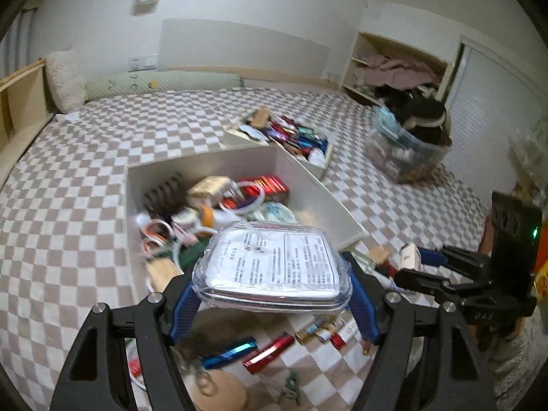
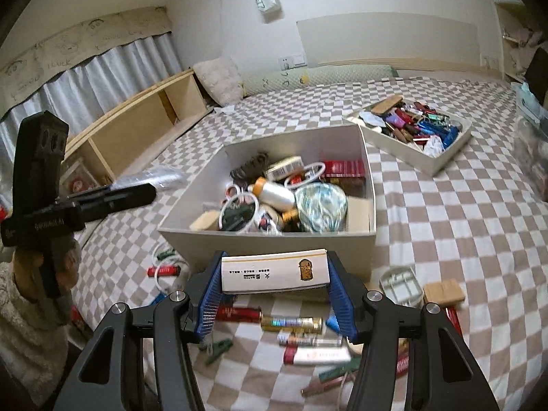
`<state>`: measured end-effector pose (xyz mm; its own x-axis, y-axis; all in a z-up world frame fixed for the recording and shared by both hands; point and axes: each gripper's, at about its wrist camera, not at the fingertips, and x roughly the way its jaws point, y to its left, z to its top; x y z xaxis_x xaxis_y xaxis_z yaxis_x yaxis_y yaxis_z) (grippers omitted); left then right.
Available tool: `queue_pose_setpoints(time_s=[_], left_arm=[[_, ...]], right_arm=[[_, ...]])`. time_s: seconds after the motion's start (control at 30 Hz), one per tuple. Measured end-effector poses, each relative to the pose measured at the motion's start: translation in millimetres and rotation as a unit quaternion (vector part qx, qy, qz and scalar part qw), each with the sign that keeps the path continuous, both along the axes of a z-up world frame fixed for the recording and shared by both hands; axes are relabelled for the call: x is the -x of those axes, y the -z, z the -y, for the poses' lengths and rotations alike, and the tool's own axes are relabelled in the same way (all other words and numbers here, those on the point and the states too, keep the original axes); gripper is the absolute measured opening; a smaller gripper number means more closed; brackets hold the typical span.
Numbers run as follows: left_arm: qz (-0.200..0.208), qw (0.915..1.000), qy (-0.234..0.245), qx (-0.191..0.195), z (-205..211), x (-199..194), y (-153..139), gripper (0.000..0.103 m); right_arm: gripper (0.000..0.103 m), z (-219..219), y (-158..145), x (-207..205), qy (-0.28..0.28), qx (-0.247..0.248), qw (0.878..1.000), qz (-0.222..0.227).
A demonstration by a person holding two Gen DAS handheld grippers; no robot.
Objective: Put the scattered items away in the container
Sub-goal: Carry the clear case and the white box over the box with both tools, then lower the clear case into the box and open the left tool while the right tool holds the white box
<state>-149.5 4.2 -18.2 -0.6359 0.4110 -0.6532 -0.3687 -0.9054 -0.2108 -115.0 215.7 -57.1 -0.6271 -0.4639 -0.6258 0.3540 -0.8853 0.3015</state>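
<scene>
My left gripper (image 1: 274, 304) is shut on a clear plastic case (image 1: 274, 267) with a printed paper inside, held over the near edge of the white box (image 1: 202, 162). My right gripper (image 2: 275, 294) is shut on a white matchbox (image 2: 274, 272), held just in front of the white box (image 2: 267, 243). The box holds several small items: a thread spool (image 2: 274, 191), a red pack (image 2: 342, 167), white rings. Lighters (image 2: 291, 323) and pegs lie scattered on the checked bedspread below my grippers. The right gripper also shows at the right of the left wrist view (image 1: 411, 260).
A second white tray (image 2: 411, 130) full of lighters sits further back. A clear bin (image 1: 404, 150) of clothes stands at the right. A wooden block (image 2: 443, 293) and a white plastic frame (image 2: 400, 284) lie right of the box. A wooden shelf (image 2: 137, 130) runs along the left.
</scene>
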Motion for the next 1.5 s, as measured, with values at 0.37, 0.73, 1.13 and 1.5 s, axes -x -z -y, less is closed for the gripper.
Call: queue_pose_setpoints(time_s=[0.37,0.73,1.13,1.5], left_arm=[[-0.001,0.9992,-0.027,0.030,15.1,48.2,-38.0,0.075],[0.089,0.9905,-0.103,0.017,23.0,106.2,-4.5,0.075],[0.215,0.9597,-0.180,-0.020,48.4,140.8,51.6,0.075],[0.231,0.9473,-0.220,-0.026,57.5,156.4,68.1,0.075]], right_arm=[[0.057,0.4,-14.4,36.5,0.001,0.019,1.000,-0.009],[0.057,15.5,-12.1,65.6,-0.006,0.008,1.000,0.014],[0.057,38.4,-3.5,78.1,-0.019,-0.003,0.999,0.034],[0.057,49.9,5.1,94.2,-0.023,-0.016,0.998,0.058]])
